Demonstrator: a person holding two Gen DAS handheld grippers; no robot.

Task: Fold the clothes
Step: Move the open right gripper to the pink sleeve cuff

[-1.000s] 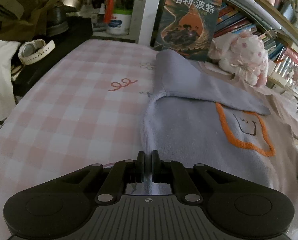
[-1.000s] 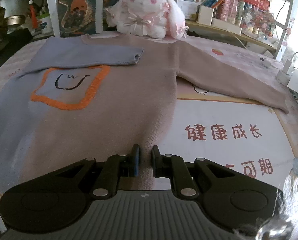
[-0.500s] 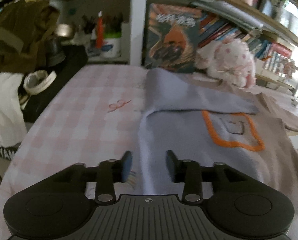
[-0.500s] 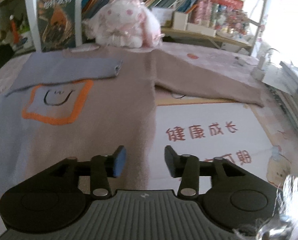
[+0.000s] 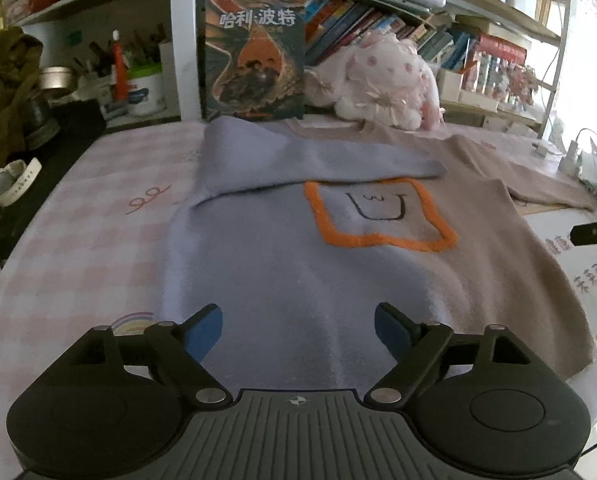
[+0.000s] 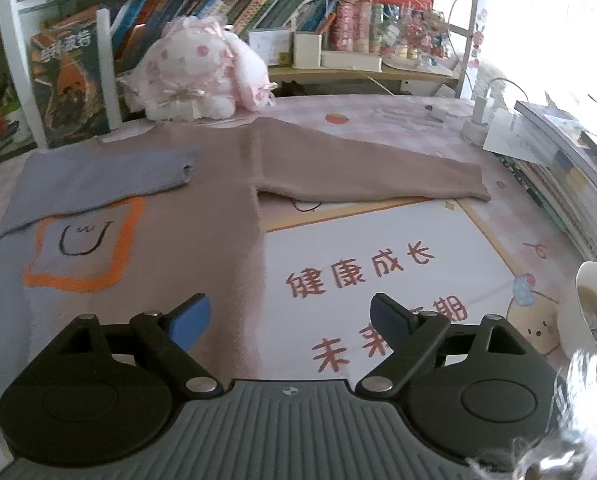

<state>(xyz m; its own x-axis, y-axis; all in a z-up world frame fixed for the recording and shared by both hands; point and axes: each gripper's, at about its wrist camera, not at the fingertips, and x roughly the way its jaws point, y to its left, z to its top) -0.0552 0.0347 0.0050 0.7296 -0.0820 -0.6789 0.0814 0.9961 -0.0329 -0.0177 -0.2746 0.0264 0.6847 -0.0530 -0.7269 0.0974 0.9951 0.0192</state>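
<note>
The left gripper (image 5: 297, 334) has a grey ribbed body with a small crosshair mark, two round black housings, black link arms with silver screws, and blue pads at 10 and 2 o'clock. The right gripper (image 6: 290, 322) looks the same.

Bare pink-checked surface (image 5: 78, 240) along the left edge, open printed mat (image 6: 378, 248) toward the right edge, fluffy pink-and-white plush rabbit (image 6: 194, 80) and upright illustrated book (image 5: 254, 56) crowding the far edge, white cup (image 6: 596, 304) at the right edge

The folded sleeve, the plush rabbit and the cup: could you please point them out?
folded sleeve (image 6: 98, 178), right wrist view, mid-sleeve.
plush rabbit (image 5: 382, 76), left wrist view, its head.
cup (image 6: 586, 280), right wrist view, its rim.
</note>
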